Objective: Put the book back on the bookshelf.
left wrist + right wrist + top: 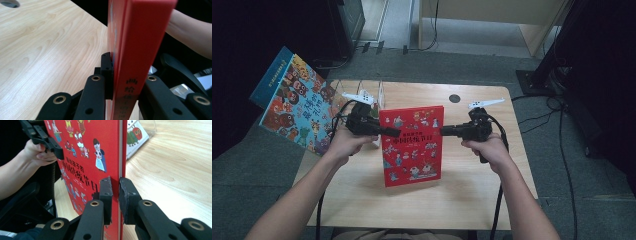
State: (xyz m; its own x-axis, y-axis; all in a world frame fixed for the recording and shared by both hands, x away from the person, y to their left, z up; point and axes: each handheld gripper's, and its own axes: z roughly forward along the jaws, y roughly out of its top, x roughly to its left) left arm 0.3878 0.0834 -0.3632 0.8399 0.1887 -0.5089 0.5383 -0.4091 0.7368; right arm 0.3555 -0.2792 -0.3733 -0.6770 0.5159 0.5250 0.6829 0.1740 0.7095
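A red picture book (412,145) stands upright on the wooden table (472,185), its cover facing me. My left gripper (387,131) comes in from the left and is shut on the book's spine edge. In the left gripper view the red spine (140,37) sits between the jaws of that gripper (125,75), pads pressed on both covers. My right gripper (443,131) grips the opposite, open edge. In the right gripper view its jaws (116,192) pinch the book (85,150) at mid-height, and the left gripper (41,137) shows at the far edge.
A large colourful picture book (294,102) leans out past the table's left edge. A clear stand (362,92) at the back left holds another book with a caterpillar cover (135,137). A round cable hole (454,98) lies at the back. Cables trail over the floor at the right.
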